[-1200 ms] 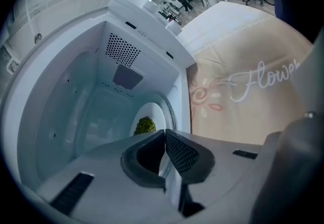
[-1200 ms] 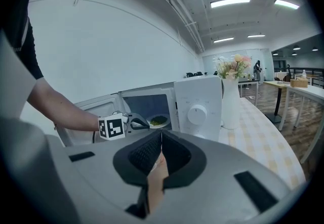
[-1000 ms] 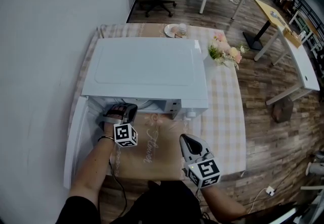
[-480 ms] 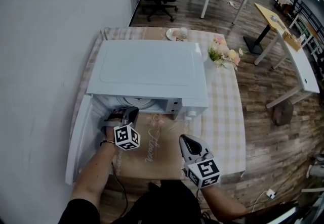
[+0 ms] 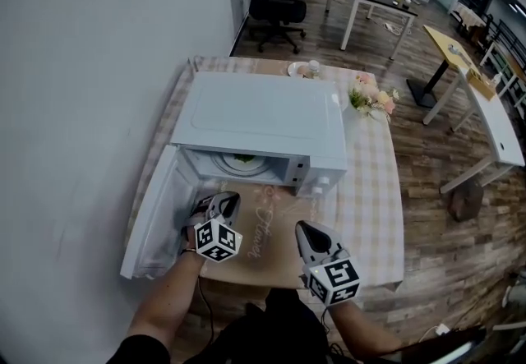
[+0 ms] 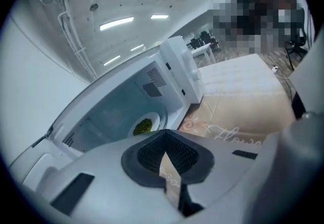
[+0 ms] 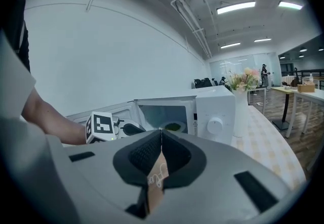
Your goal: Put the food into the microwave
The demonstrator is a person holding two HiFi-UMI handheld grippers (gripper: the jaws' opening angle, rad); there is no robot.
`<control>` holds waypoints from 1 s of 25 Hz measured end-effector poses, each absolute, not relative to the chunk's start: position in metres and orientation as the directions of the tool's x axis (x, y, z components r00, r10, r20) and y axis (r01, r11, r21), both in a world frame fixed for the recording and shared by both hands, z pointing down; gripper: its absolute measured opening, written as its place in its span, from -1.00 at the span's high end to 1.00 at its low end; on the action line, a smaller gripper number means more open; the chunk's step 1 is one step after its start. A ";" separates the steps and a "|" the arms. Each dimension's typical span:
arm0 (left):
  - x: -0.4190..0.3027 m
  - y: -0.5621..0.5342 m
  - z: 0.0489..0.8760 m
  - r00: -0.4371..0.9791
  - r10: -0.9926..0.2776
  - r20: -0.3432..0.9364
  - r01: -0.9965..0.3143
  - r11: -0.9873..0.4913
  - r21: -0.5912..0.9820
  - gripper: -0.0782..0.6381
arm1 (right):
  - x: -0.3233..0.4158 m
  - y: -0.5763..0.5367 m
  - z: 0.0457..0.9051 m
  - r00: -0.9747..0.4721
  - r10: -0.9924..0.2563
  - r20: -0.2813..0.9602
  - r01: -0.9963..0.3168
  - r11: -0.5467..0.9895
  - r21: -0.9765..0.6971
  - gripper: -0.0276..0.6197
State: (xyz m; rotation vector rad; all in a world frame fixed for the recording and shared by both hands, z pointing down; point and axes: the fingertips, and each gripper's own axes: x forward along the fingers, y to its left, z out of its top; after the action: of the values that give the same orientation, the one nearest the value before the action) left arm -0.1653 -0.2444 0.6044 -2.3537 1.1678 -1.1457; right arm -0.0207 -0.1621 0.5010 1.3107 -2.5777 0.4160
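Note:
The white microwave (image 5: 256, 117) stands on the table with its door (image 5: 156, 218) swung open to the left. A white plate of green food (image 5: 244, 162) sits inside on the turntable; the left gripper view shows the food (image 6: 143, 126) and the right gripper view shows the same food (image 7: 173, 127). My left gripper (image 5: 222, 206) is just outside the cavity's front, above the door's inner edge, shut and empty. My right gripper (image 5: 311, 237) hovers over the tan mat in front of the control panel (image 7: 215, 115), also shut and empty. The left gripper (image 7: 129, 128) appears in the right gripper view too.
A tan mat (image 5: 267, 232) with script lettering lies before the microwave on a checked tablecloth (image 5: 370, 190). A vase of flowers (image 5: 370, 99) stands to the right rear, a small plate (image 5: 302, 69) behind. A wall runs along the left.
My left gripper has drawn back out of the microwave cavity toward me. The plate of food now shows inside. The right gripper has barely moved.

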 end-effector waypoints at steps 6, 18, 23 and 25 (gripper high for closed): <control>-0.164 -0.185 0.584 0.403 -0.767 0.498 -0.619 -0.630 -0.469 0.76 | -0.029 -0.136 0.487 -0.590 -0.750 0.299 -0.805 0.576 -0.141 0.89; -0.170 -0.086 0.490 0.505 -0.814 0.286 -0.814 -0.560 -0.157 0.76 | -0.047 -0.091 0.456 -0.622 -0.744 0.242 -0.779 0.618 -0.102 0.89; -0.174 -0.044 0.464 0.515 -0.826 0.228 -0.839 -0.540 -0.062 0.76 | -0.053 -0.069 0.437 -0.632 -0.743 0.222 -0.770 0.634 -0.073 0.89; -0.178 -0.031 0.455 0.511 -0.835 0.205 -0.847 -0.529 -0.044 0.76 | -0.053 -0.063 0.435 -0.629 -0.744 0.223 -0.772 0.631 -0.072 0.89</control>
State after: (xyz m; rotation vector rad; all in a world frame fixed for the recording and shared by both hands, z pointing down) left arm -0.1784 -0.0305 0.4555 -2.7841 1.5517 -0.3236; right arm -0.0533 -0.0634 0.4345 1.2564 -2.6788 0.2407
